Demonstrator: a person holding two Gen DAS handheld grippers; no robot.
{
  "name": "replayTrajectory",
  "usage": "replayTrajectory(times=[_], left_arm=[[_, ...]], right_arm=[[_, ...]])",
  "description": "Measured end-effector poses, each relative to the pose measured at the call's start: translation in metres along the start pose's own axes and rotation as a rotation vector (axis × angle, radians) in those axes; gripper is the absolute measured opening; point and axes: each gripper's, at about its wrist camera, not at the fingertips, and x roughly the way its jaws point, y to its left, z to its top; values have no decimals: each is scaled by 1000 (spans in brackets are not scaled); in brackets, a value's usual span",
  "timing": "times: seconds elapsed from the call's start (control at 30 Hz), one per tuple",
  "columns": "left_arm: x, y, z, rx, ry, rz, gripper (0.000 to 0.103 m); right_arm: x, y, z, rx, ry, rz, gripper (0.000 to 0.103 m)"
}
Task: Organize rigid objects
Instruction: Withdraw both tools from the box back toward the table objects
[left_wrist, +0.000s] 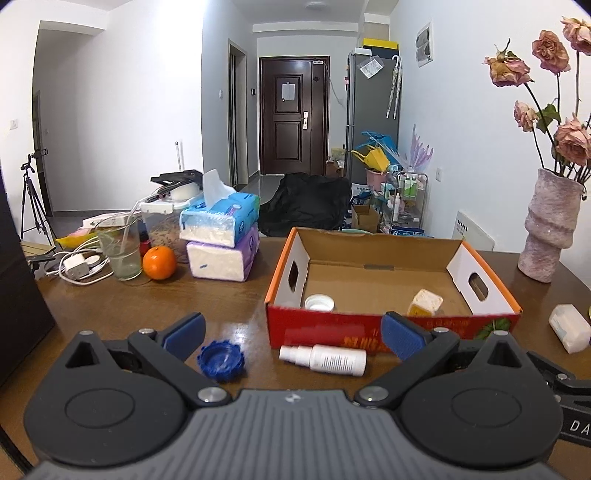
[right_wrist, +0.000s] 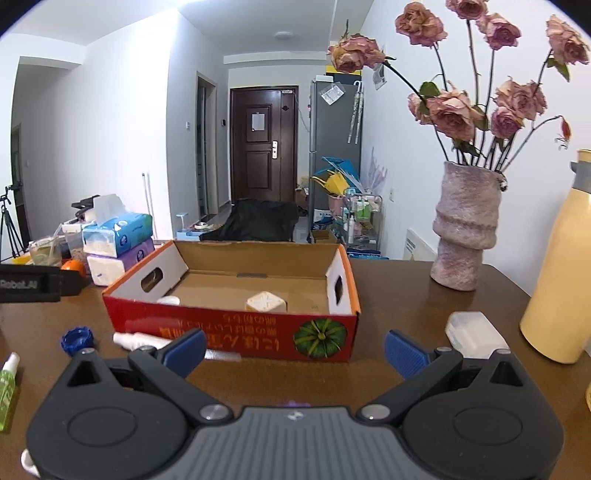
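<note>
A red cardboard box (left_wrist: 369, 328) stands open on the brown table; it also shows in the right wrist view (right_wrist: 229, 325). Inside lie a white cap (left_wrist: 319, 302) and a small cream-and-yellow container (left_wrist: 424, 302). A white spray bottle (left_wrist: 325, 359) lies in front of the box, between my left gripper's open fingers. A blue cap (left_wrist: 221, 360) lies by the left finger. My left gripper (left_wrist: 291, 332) is open and empty. My right gripper (right_wrist: 295, 347) is open and empty, in front of the box. A white plastic case (right_wrist: 474, 332) lies beside its right finger. A green spray bottle (right_wrist: 7, 384) lies at far left.
Two tissue packs (left_wrist: 221, 236), an orange (left_wrist: 159, 262), a glass (left_wrist: 120, 247) and chargers with cables (left_wrist: 79, 266) crowd the table's back left. A pink vase (right_wrist: 465, 229) of dried roses stands at back right, a yellow thermos (right_wrist: 561, 277) at the right edge.
</note>
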Motion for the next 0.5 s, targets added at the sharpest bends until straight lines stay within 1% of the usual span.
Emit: replayTrajectory(times=[0.27,0.5], left_arm=[[-29,16,-25,7,25,18,103],[-47,32,-51,9,61,44,103]], right_arm=[[-33,-1,-24,5,15,-7,103],[-50,2,-47,-7,45,-4,103]])
